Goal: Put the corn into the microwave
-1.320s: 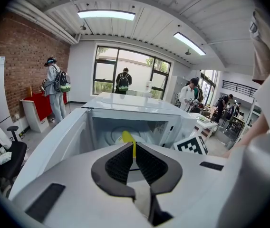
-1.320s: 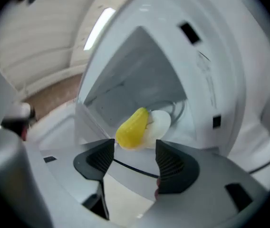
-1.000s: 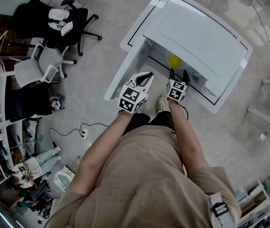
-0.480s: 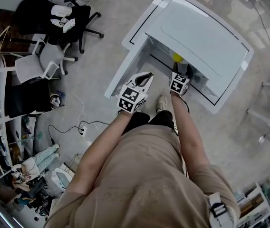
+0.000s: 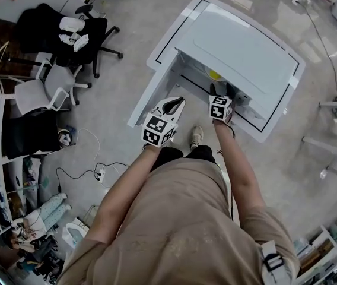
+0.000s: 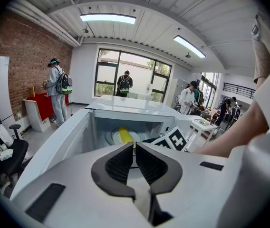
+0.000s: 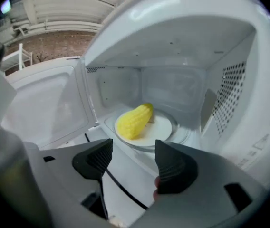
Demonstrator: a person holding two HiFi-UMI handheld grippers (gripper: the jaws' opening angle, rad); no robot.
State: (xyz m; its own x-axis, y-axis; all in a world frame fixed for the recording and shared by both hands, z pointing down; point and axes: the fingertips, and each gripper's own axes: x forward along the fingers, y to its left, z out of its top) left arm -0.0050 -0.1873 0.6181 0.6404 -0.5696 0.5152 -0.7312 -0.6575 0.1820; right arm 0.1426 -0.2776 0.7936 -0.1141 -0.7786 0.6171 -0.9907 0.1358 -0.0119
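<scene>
The microwave (image 5: pixel 245 46) stood with its door (image 7: pixel 44 108) swung wide, so the cavity was reachable. The left gripper (image 6: pixel 135 151) idled outside, jaws pressed together on nothing. The right gripper (image 7: pixel 133 150) hung at the opening, jaws spread and empty. The placing looked done, since the corn (image 7: pixel 135 120) lay on the turntable (image 7: pixel 166 127) inside.

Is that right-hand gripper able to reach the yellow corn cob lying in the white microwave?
Probably yes: the white microwave's door stands open, the right gripper has its jaws apart and empty, and nothing blocks the yellow corn cob.
</scene>
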